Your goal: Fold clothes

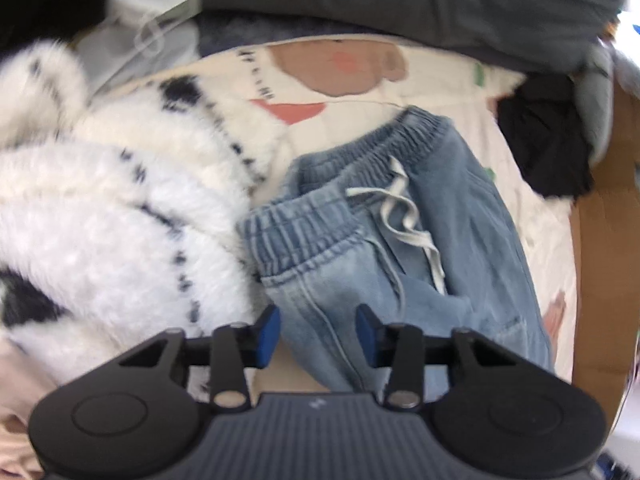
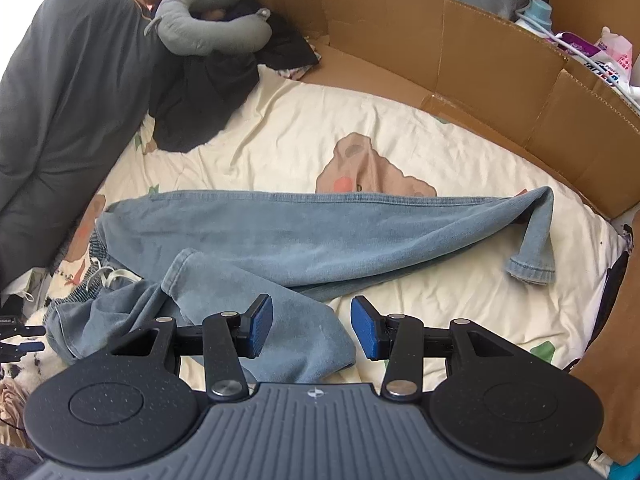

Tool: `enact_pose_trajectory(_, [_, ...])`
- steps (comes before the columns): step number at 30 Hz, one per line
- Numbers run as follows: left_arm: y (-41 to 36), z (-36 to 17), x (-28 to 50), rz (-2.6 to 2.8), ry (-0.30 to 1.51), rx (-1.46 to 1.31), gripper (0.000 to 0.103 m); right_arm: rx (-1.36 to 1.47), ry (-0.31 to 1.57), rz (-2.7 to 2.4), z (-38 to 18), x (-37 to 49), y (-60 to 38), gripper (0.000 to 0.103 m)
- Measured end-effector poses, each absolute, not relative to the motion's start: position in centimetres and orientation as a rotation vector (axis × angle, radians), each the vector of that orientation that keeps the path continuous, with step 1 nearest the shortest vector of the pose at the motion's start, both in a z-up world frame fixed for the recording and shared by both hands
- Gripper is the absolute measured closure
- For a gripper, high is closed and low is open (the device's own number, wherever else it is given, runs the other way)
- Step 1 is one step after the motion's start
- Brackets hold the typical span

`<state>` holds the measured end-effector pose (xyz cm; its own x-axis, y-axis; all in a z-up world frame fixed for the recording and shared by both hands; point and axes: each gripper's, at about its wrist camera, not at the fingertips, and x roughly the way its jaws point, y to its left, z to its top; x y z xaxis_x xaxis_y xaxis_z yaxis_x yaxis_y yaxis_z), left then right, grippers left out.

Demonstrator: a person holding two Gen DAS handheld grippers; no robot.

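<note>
Light blue denim trousers lie on the cream printed bedsheet. One leg stretches right, its cuff folded over; the other leg is bunched near my right gripper. In the left wrist view the elastic waistband with its white drawstring faces me. My left gripper is open, its jaws astride the trouser fabric just below the waistband. My right gripper is open and empty above the crumpled leg.
A fluffy white garment with dark spots lies left of the trousers. A grey duvet, a grey neck pillow and dark clothes sit at the head. Cardboard walls border the bed on the right.
</note>
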<state>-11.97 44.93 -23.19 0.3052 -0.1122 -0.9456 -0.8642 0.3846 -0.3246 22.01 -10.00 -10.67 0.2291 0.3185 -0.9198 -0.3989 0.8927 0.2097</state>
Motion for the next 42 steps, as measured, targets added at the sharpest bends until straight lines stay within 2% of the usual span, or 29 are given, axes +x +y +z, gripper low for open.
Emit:
enact_pose_trajectory(7, [45.3, -23.6, -13.7, 0.704, 1.011, -1.172, 0.063, -0.086, 1.268, 0.484, -11.5, 22.1, -10.0, 0.052])
enact_pose_trajectory(17, [45.3, -23.3, -13.9, 0.721, 0.950, -1.202, 0.062, -0.106, 1.281, 0.479, -12.0, 22.3, -9.6, 0.052])
enact_pose_trajectory(38, [44.3, -26.5, -14.5, 0.807, 0.916, -1.302, 0.062, -0.126, 1.299, 0.473, -12.7, 22.4, -9.7, 0.052])
enact_pose_trajectory(40, [44.3, -26.8, -14.7, 0.811, 0.904, -1.315, 0.065, -0.129, 1.302, 0.472, -12.8, 22.4, -9.6, 0.052])
enact_pose_trajectory(42, [44.3, -27.1, -14.8, 0.810, 0.900, -1.318, 0.079, -0.132, 1.306, 0.470, -13.0, 22.5, -9.6, 0.052])
